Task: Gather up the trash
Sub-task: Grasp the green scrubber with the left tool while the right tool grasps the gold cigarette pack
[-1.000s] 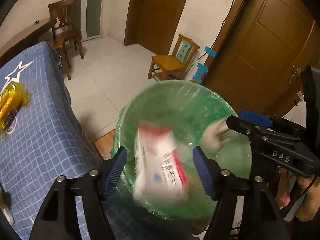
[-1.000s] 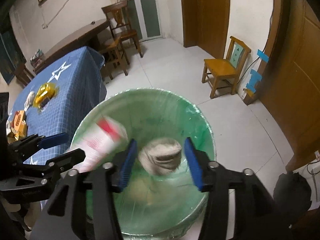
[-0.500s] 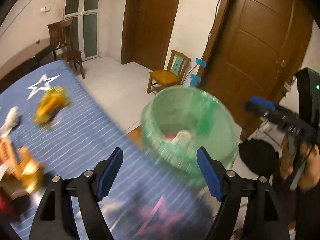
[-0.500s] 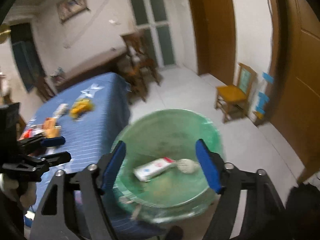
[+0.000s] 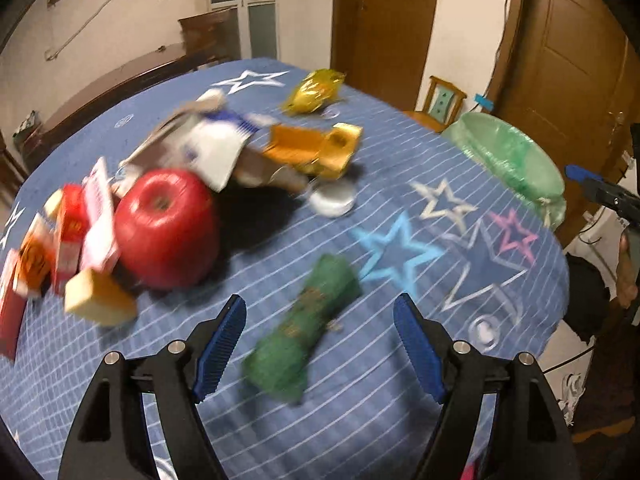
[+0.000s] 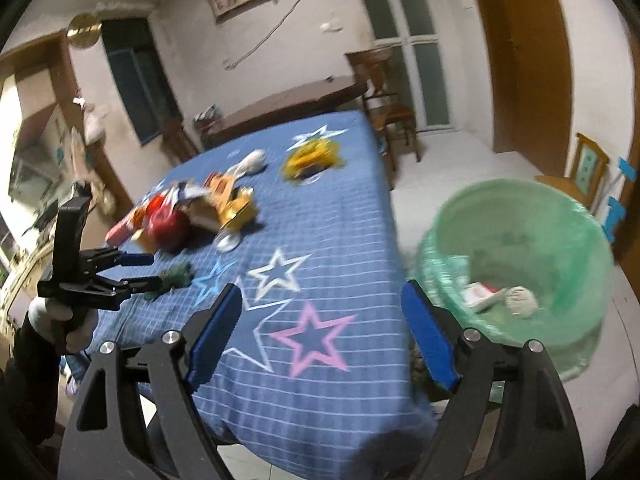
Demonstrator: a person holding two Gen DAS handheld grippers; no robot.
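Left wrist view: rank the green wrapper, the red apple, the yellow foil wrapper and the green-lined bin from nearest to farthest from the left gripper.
1. Green wrapper: on the blue cloth, just ahead of the open left gripper.
2. Red apple: farther back, left, amid the boxes.
3. Green-lined bin: right, past the table's edge.
4. Yellow foil wrapper: near the table's far end.

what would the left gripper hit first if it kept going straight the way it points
Most likely the green wrapper, lying on the tablecloth between the open fingers of the left gripper. Blur leaves the depth uncertain.
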